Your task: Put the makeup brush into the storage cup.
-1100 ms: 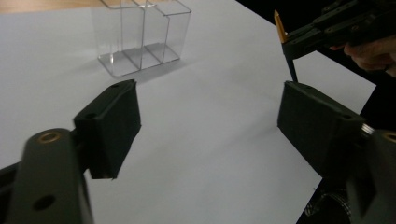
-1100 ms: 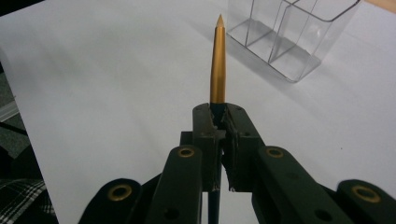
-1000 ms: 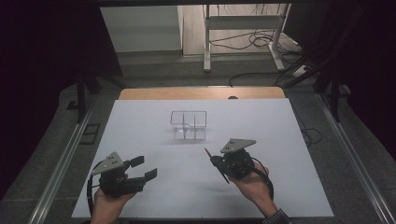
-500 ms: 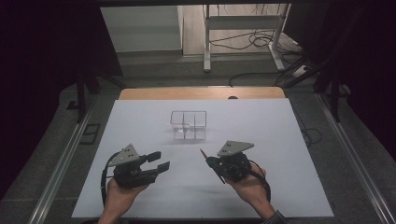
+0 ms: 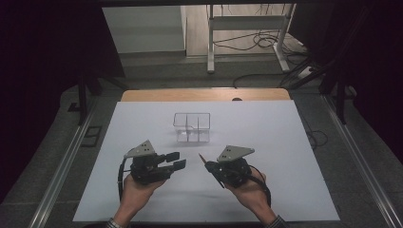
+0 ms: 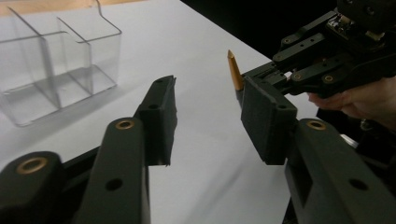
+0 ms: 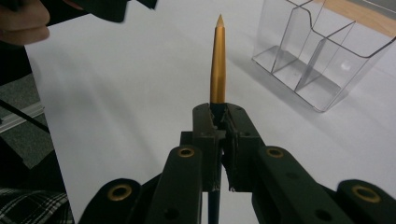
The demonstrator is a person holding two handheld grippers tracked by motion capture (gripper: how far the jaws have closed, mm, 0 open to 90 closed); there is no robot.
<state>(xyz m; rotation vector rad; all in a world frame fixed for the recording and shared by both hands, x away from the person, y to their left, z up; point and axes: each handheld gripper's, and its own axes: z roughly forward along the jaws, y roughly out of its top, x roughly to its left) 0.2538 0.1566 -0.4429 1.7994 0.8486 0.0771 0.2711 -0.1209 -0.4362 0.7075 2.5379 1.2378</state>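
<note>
Between the right gripper's [image 7: 218,122] jaws stood a pen [image 7: 217,60], clamped hard near its lower part, its gold barrel and pointed tip rising clear above the pads while a dark stretch ran down between the arms. In the high view the same right gripper [image 5: 212,166] held that pen [image 5: 202,158] slanting up and away from the hand behind it.

Beside it, facing across, the left gripper [image 6: 210,116] had its jaws partly parted with nothing between them; they had just been closing, yet a plain gap remained. From the left gripper view the pen [image 6: 235,71] showed just beyond the tip of one pad, near but not touching, with the other gripper [image 6: 327,60] gripping it from behind. In the high view the left gripper [image 5: 177,160] lay near its partner, the two apart by a strip of bare white tabletop [image 5: 285,142].

Ahead of both pairs of jaws, farther out, stood a clear organizer [image 5: 192,127] with several compartments, upright and apparently empty; it showed too in the right gripper view [image 7: 322,56] and the left gripper view [image 6: 56,60].

By the look of it, the step in hand was a handover or a two-handed job on the pen, perhaps pulling off a cap, before dropping it into a compartment. The next move would call for the left jaws to come round the gold barrel squarely, without knocking the tip aside, and pinch before the right ones let go.
</note>
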